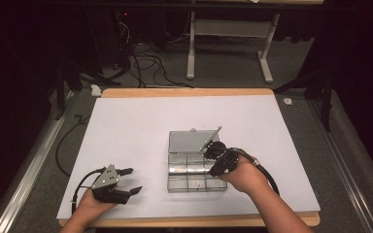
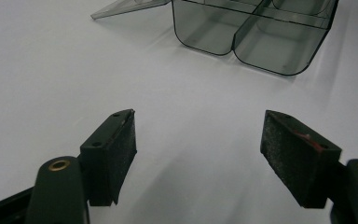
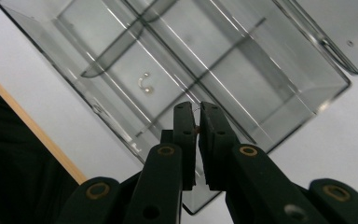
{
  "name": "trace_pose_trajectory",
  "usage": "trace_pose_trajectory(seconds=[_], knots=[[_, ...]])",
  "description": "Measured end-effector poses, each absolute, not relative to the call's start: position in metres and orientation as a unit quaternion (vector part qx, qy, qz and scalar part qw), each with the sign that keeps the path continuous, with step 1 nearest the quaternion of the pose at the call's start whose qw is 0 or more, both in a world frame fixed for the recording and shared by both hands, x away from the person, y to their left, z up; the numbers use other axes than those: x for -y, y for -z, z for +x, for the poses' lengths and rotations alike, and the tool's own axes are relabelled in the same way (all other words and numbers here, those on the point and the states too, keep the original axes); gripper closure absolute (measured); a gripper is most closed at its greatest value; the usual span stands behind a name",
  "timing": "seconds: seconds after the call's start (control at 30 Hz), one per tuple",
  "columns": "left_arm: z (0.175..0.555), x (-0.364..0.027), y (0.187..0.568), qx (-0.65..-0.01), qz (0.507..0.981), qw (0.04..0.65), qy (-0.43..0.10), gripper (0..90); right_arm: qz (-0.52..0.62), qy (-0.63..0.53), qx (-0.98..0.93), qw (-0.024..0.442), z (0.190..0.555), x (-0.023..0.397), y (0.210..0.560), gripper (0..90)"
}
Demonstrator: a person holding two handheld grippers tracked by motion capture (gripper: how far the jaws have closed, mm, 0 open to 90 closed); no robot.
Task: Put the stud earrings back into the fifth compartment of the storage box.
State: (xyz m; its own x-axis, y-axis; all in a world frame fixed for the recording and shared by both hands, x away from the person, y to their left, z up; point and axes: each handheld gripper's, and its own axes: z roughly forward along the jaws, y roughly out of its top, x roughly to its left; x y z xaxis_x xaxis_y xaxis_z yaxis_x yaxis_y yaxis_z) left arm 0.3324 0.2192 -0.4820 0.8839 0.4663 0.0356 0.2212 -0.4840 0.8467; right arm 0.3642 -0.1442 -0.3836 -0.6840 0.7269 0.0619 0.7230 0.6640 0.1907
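A clear plastic compartment box [image 1: 194, 171] lies open on the white mat, its lid [image 1: 189, 141] folded flat behind it. My right gripper [image 1: 210, 151] hovers over the box's right side. In the right gripper view its jaws [image 3: 196, 112] are shut on a tiny metal piece with a thin wire end, above a divider of the box [image 3: 121, 60]. A small curved metal ring [image 3: 145, 84] lies in one compartment. My left gripper [image 1: 131, 180] rests open near the mat's front left corner. Its pads [image 2: 198, 154] stand wide apart with nothing between them, facing the box [image 2: 242, 42].
The white mat [image 1: 136, 121] covers a wooden table whose edge [image 1: 184, 222] shows along the front. Behind the table stand a white frame [image 1: 192, 48] and loose cables [image 1: 145, 63] on the grey floor. Metal rails run along both sides.
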Motion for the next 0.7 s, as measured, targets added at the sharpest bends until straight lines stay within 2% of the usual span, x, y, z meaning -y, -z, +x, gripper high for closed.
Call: trace_pose_trajectory(seconds=[0.7], knots=[[0.332,-0.219,0.482,-0.201,0.852,0.466,-0.131,27.3,0.346,-0.104,-0.932,-0.006,0.367,0.107,0.404,86.5]])
